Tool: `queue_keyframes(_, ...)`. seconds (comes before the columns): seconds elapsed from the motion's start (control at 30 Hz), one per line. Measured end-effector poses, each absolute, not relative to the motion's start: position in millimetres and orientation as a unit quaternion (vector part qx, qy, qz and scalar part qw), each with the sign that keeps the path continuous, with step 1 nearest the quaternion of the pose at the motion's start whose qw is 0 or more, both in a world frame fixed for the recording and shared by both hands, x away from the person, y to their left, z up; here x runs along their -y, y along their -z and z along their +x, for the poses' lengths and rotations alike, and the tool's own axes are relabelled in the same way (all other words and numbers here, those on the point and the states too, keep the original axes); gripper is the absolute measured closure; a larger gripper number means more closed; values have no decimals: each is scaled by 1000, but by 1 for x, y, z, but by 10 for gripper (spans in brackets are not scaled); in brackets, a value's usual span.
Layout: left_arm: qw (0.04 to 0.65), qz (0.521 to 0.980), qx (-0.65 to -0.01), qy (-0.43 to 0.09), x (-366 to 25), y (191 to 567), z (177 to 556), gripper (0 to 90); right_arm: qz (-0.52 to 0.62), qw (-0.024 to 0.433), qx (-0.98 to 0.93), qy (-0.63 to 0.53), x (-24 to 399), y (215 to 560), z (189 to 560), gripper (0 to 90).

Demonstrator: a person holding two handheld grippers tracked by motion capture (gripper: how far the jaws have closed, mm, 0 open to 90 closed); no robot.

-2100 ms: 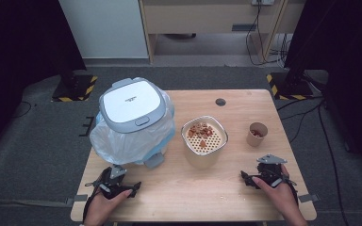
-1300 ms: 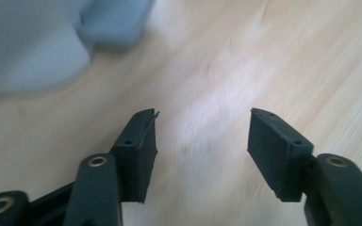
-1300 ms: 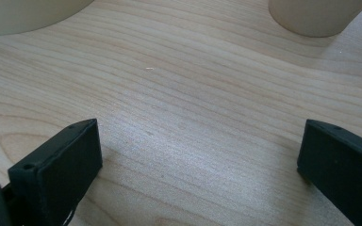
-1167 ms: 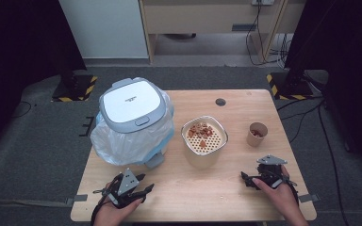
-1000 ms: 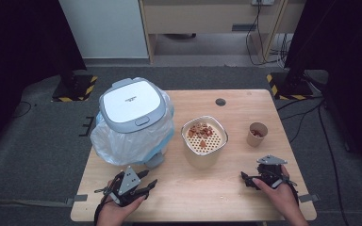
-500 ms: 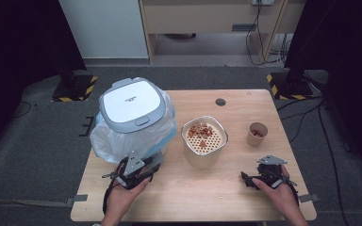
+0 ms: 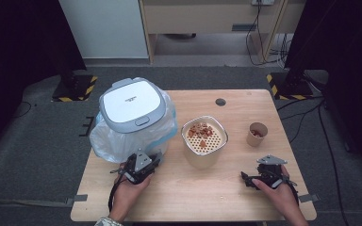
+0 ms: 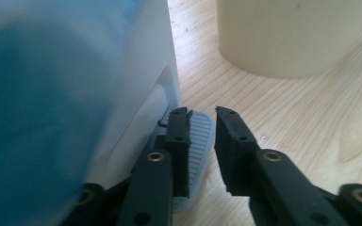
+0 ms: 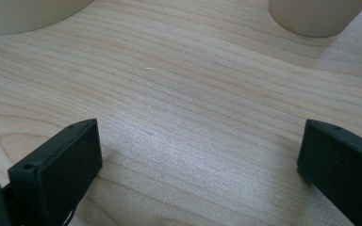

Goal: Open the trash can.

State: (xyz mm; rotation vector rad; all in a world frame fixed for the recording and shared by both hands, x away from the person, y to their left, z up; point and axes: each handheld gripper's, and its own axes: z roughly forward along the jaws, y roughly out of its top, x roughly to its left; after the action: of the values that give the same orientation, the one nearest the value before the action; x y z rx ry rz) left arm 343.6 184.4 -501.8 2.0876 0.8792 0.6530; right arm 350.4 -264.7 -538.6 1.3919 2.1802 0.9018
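Left gripper (image 7: 147, 162) advanced to bin's (image 7: 132, 104) base

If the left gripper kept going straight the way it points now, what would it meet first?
Most likely the ribbed pale grey pedal at the base of the white bin with the blue-tinted plastic liner. The left gripper has its jaws slightly apart on either side of that pedal; whether they touch it is unclear.

We hold a black left gripper (image 7: 139, 168) and a black right gripper (image 7: 264, 176), each topped by a grey three-cornered plate. A black cable trails from the left one. Our fingers (image 8: 177, 141) are matte black blocks with small holes, on arms with brass-coloured rivets.
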Motion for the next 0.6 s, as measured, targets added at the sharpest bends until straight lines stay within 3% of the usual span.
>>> queue_keyframes(0.6,348,819,-362,-278,-184,512,348,845,497,200,-780,-322,265,539,350,8)
